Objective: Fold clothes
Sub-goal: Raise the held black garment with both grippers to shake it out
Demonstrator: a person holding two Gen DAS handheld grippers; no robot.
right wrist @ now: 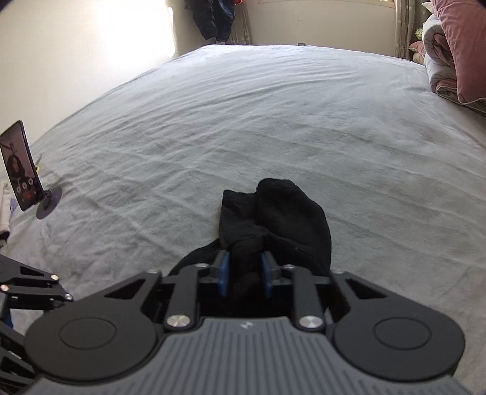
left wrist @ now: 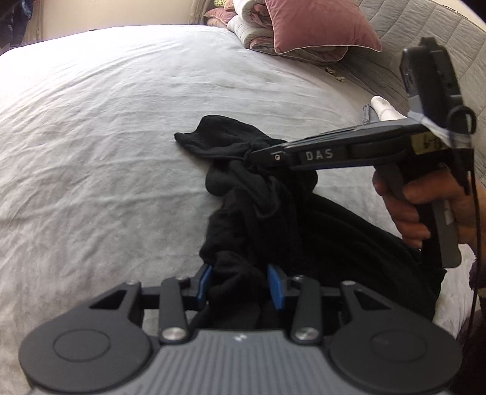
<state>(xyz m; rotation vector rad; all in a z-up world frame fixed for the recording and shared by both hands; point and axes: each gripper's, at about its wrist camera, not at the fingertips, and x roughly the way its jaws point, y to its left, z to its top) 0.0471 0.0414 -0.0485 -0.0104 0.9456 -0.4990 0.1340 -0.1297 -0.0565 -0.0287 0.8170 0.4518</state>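
Observation:
A black garment (left wrist: 258,194) lies bunched on the grey bedsheet (left wrist: 106,136). My left gripper (left wrist: 240,282) is shut on a thick bunch of the black fabric near the bed's front edge. My right gripper (left wrist: 252,155) reaches in from the right and is shut on another bunch of the same garment further up. In the right wrist view the right gripper (right wrist: 244,273) pinches the black garment (right wrist: 279,212) between its blue pads, and a fold of cloth spills forward beyond it onto the bedsheet (right wrist: 273,106).
Pink pillows and a folded quilt (left wrist: 291,27) are piled at the far right of the bed, also in the right wrist view (right wrist: 449,54). A phone on a stand (right wrist: 21,173) is on the bed's left side. Clothes hang at the far wall (right wrist: 215,18).

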